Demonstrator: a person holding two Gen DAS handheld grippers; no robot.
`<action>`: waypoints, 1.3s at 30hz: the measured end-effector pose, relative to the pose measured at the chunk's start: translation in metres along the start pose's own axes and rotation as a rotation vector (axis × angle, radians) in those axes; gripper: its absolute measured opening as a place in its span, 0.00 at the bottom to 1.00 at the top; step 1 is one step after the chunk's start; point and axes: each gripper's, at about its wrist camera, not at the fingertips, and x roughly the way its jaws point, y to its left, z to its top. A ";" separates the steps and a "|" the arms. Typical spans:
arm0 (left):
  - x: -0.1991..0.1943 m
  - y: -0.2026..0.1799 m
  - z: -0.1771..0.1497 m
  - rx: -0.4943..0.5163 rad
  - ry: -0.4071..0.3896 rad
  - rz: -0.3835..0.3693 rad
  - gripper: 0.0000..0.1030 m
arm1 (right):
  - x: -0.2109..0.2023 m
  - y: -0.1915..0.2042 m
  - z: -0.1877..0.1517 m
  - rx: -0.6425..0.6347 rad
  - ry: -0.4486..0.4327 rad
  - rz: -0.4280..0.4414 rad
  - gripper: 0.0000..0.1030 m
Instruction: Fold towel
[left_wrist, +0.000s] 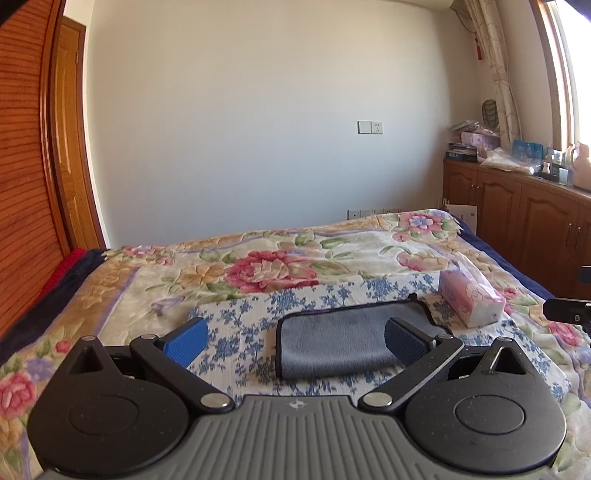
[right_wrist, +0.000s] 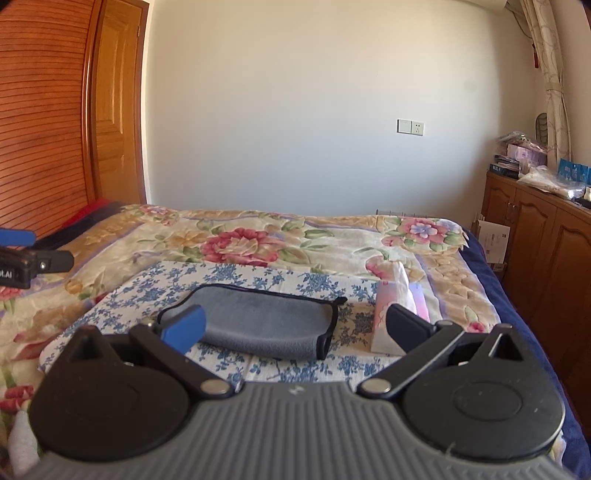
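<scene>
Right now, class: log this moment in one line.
towel: folded, on bed | left gripper: open, clear | right gripper: open, clear

The towel (left_wrist: 343, 341) is matt grey cloth with a soft short nap and dark stitched edging, lying on a printed cotton-like mat (left_wrist: 255, 321). Beneath that mat, the blanket (left_wrist: 258, 258) looks plush and embossed. Right of the towel, a tissue pack (left_wrist: 471, 297) has glossy plastic wrap. The cabinets (left_wrist: 517, 218) are varnished wood
</scene>
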 end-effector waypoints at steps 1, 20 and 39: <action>-0.002 0.000 -0.003 -0.002 0.003 0.001 1.00 | -0.001 0.001 -0.001 -0.003 0.001 0.000 1.00; -0.045 -0.006 -0.050 -0.037 0.005 0.030 1.00 | -0.036 0.004 -0.022 0.031 -0.012 -0.025 1.00; -0.059 -0.010 -0.095 -0.040 -0.018 0.067 1.00 | -0.048 0.006 -0.050 0.044 -0.009 -0.051 1.00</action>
